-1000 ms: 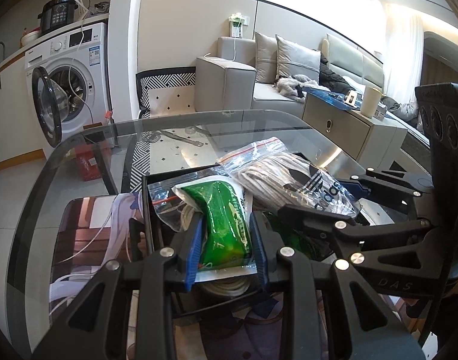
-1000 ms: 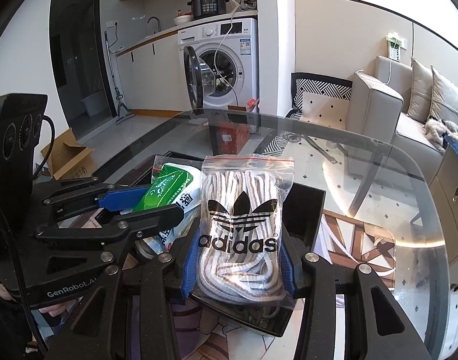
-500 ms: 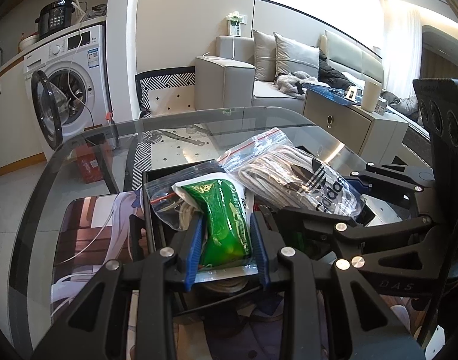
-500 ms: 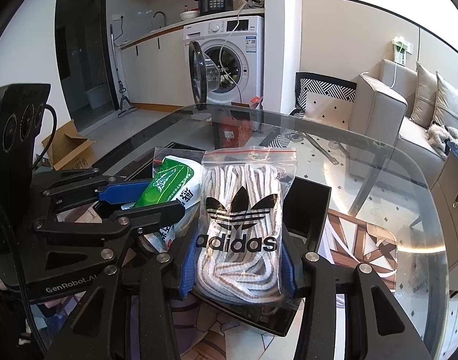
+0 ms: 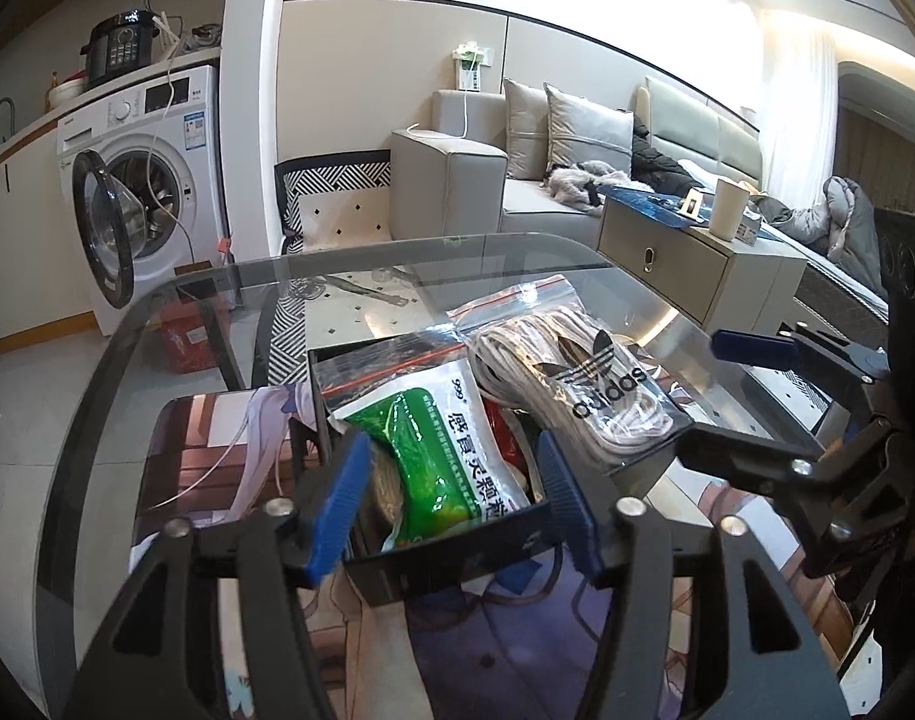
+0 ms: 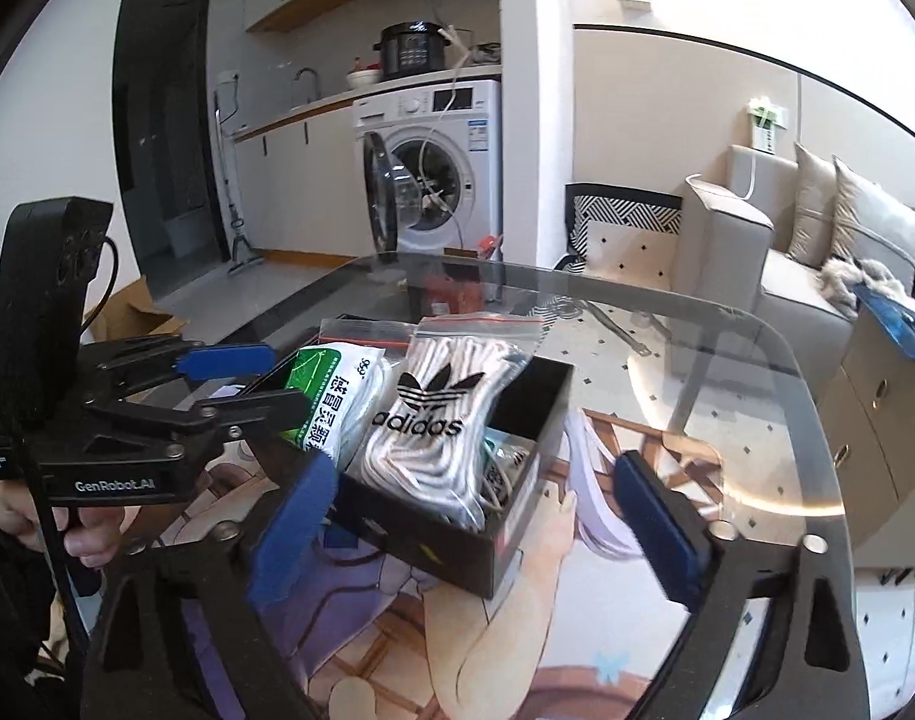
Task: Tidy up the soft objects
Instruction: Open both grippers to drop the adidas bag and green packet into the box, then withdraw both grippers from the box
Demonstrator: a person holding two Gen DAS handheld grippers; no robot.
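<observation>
Glass table [image 5: 175,324]: both bags rest in box [image 6: 517,534]; left gripper [image 5: 451,504] and right gripper [image 6: 475,522] gape empty, so withdrawal is probably next.

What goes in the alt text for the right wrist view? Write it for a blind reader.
An open right claw hovers just short of a black box on a glass table. In the box lie a clear Adidas bag of pale cord and a green-and-white pouch. The left claw, also open, reaches in from the left.
</observation>
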